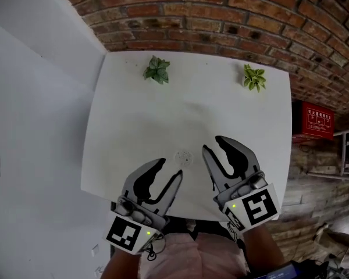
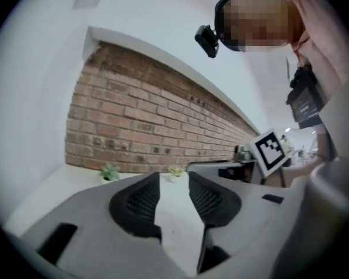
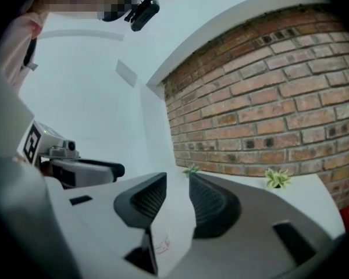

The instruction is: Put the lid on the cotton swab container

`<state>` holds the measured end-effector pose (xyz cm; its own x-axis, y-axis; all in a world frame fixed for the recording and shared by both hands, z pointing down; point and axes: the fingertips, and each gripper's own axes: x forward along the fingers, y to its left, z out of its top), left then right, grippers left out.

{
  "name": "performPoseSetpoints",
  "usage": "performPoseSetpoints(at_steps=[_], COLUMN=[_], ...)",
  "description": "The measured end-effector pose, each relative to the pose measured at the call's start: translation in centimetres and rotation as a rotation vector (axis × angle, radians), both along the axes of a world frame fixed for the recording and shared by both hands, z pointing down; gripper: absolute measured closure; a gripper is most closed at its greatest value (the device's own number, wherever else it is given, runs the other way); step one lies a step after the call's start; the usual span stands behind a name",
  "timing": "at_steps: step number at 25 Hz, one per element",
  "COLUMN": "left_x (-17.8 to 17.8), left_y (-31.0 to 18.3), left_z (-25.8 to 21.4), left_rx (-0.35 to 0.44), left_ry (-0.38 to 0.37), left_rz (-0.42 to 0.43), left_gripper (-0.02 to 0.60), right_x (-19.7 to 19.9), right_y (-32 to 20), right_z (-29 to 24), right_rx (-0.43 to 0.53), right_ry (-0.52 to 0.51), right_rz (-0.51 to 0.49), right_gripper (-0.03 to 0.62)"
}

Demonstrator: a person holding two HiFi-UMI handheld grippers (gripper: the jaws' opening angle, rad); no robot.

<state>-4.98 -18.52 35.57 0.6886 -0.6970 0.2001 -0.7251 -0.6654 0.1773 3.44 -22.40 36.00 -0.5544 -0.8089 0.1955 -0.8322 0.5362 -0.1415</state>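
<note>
A small, faint round clear item (image 1: 183, 157) lies on the white table (image 1: 134, 121) near its front edge. I cannot tell whether it is the lid or the cotton swab container. My left gripper (image 1: 171, 167) hovers just left of it and a little nearer to me, jaws apart with nothing between them. My right gripper (image 1: 212, 142) stands just right of it, also open and empty. In the left gripper view the left gripper (image 2: 174, 176) shows only bare table between its pads. The right gripper (image 3: 177, 176) has a faint red-marked clear item (image 3: 163, 244) low between its jaws.
Two small green plants (image 1: 157, 70) (image 1: 254, 77) stand at the table's far edge against a brick wall (image 1: 232, 16). A red box (image 1: 317, 121) sits off the table's right side. A white wall runs along the left.
</note>
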Motion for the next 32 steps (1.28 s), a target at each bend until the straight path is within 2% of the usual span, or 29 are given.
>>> performPoseSetpoints(at_steps=[2, 3, 5, 8, 11, 25, 32], left_x=[-2.3, -3.0, -3.4, -2.6, -2.1, -1.1, -0.3], left_y=[-1.9, -2.3, -3.0, -3.8, -3.4, -4.1, -4.1], left_z=[-3.0, -4.5, -7.7, -11.6, -13.3, -14.4, -14.3], left_rx=[0.096, 0.124, 0.185, 0.293, 0.325, 0.351, 0.347], left_ry=[-0.025, -0.019, -0.003, -0.006, -0.007, -0.020, -0.026], left_rz=[-0.165, -0.220, -0.272, -0.273, -0.266, -0.283, -0.273], left_gripper=[0.551, 0.583, 0.583, 0.583, 0.583, 0.583, 0.583], right_x=[0.4, 0.5, 0.5, 0.8, 0.8, 1.6, 2.1], right_y=[-0.1, 0.2, 0.4, 0.0, 0.6, 0.3, 0.3], right_z=[-2.6, -3.8, -6.1, -9.0, -10.5, -12.3, -12.4], right_rx=[0.041, 0.059, 0.106, 0.192, 0.216, 0.269, 0.265], right_ry=[0.004, 0.008, 0.024, 0.042, 0.048, 0.073, 0.059], right_rz=[0.033, 0.045, 0.066, 0.097, 0.111, 0.114, 0.119], right_gripper=[0.491, 0.522, 0.563, 0.588, 0.588, 0.591, 0.589])
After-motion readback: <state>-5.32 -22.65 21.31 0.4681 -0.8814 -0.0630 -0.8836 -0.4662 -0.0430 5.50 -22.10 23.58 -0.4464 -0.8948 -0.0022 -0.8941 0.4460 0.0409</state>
